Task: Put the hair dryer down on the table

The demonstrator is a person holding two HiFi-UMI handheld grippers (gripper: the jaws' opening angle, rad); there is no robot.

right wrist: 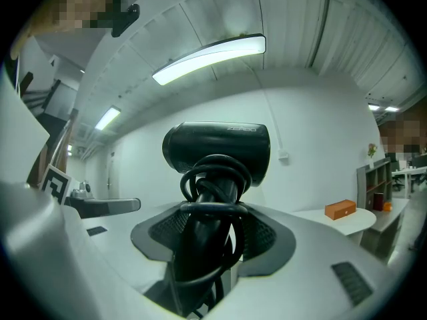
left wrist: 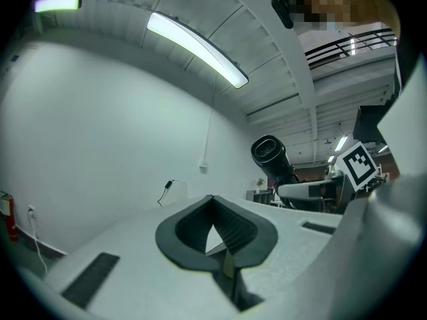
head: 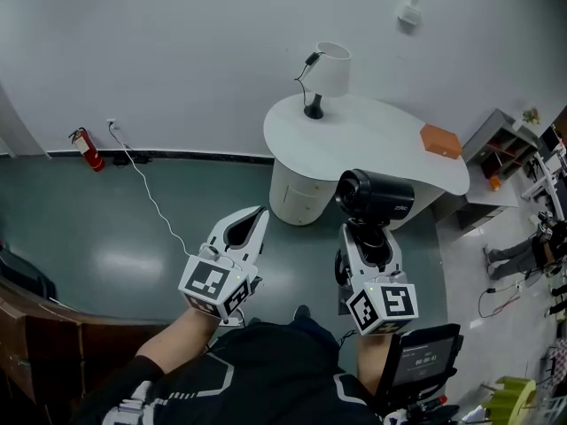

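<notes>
Black hair dryer (head: 376,193) in right gripper (head: 368,237)

black hair dryer (head: 376,194), white surface (head: 372,144), orange box (head: 440,140), red fire extinguisher (head: 87,150), white lamp (head: 330,67), dark grey-green floor (head: 115,237)

The ceiling strip lights (right wrist: 210,59) lit everything evenly, soft glare on the floor (head: 124,259), gripper views were heavily fisheyed with black corners.

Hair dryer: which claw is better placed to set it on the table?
Right: the right claw holds the hair dryer by its handle, near the table; the left claw is shut, empty.
</notes>
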